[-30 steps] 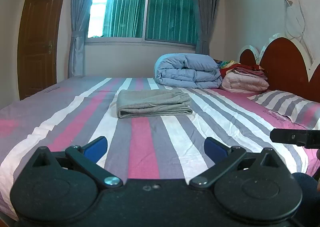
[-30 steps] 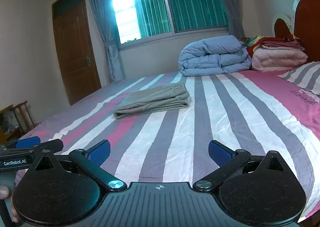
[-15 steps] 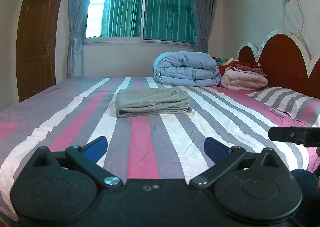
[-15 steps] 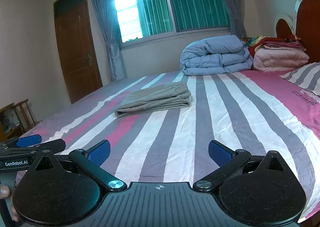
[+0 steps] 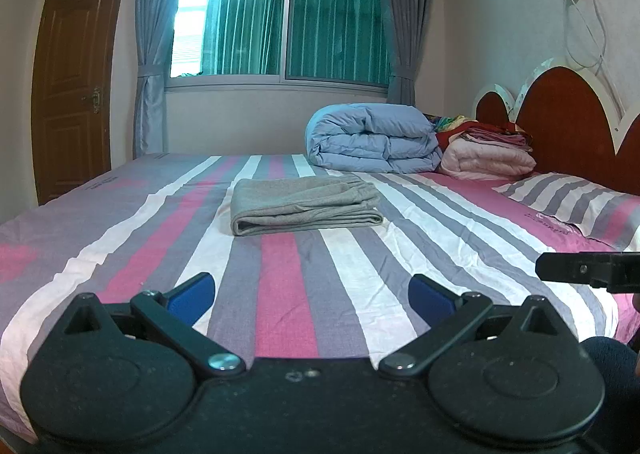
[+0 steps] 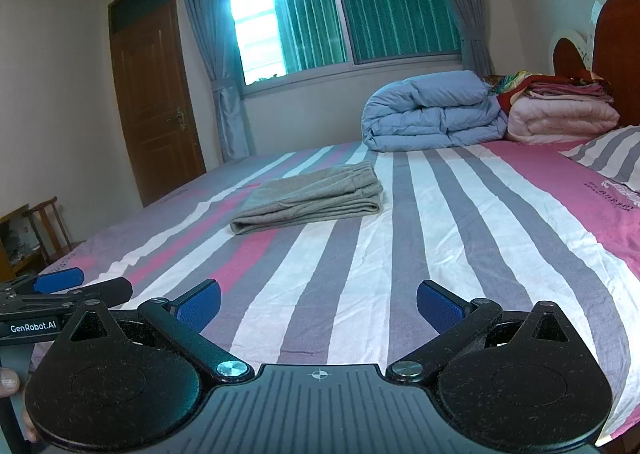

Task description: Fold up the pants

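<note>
Both claws, left (image 5: 312,296) and right (image 6: 318,304), hang spread and empty while the pants (image 5: 302,204), folded on the bed (image 5: 360,278) well ahead, look soft, light, best pinched at an edge.

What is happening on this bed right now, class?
A person holds two grippers, both open and empty. The left gripper and right gripper hover above the near part of the striped bed. The grey pants lie folded in a neat stack farther up the bed, untouched, in front of a rolled blue duvet.
</note>
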Demonstrator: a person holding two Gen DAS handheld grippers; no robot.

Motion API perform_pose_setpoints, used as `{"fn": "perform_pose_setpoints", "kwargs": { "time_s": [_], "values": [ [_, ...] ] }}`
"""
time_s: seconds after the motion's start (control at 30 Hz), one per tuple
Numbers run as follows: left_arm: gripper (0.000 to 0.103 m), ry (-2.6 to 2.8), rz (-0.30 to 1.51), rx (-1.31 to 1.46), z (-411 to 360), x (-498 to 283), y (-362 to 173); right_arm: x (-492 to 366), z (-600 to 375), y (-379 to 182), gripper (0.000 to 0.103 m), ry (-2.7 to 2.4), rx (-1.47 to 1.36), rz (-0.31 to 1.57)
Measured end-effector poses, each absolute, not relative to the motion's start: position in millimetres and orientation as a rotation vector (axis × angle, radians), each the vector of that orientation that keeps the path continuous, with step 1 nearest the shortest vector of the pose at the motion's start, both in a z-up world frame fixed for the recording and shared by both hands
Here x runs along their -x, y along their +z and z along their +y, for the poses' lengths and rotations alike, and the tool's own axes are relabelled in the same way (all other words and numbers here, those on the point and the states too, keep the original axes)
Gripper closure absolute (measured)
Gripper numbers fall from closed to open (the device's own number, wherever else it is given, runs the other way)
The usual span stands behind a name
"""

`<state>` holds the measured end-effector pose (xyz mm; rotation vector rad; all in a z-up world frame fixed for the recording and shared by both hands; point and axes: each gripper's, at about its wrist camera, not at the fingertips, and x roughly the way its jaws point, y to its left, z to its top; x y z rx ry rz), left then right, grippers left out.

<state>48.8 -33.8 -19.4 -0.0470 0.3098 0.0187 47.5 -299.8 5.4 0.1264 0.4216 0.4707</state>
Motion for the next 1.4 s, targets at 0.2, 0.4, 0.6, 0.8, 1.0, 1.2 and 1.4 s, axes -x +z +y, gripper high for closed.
{"fn": "perform_pose_setpoints", "kwargs": {
  "time_s": [0.2, 0.4, 0.6, 0.8, 1.0, 1.2, 1.4],
  "values": [
    [0.006, 0.020, 0.310, 0.047, -33.8, -48.7, -19.4, -47.3, -299.5, 5.4, 0.000, 0.471, -0.126, 0.422],
    [0.006, 0.018, 0.310, 0.044, -33.8, -48.7, -19.4, -47.3, -299.1, 5.2, 0.000, 0.471, -0.126, 0.422],
    [0.006, 0.016, 0.312, 0.042, -33.4, -48.9, -19.7, -46.9, -298.8, 5.5, 0.000, 0.470, -0.126, 0.422],
    [0.006, 0.015, 0.312, 0.041, -33.1, -48.8, -19.6, -47.4, -298.9, 5.4, 0.000, 0.470, -0.126, 0.422],
    [0.006, 0.015, 0.311, 0.038, -33.0, -48.2, -19.7, -47.2, -299.1, 5.5, 0.000, 0.471, -0.125, 0.422],
    [0.006, 0.016, 0.306, 0.045, -31.9, -47.6, -19.0, -47.1, -299.3, 5.6, 0.000, 0.470, -0.125, 0.422],
    [0.006, -0.009, 0.296, 0.051, -29.4, -45.1, -17.1, -46.9, -299.4, 5.8, 0.000, 0.472, -0.126, 0.421]
  ]
}}
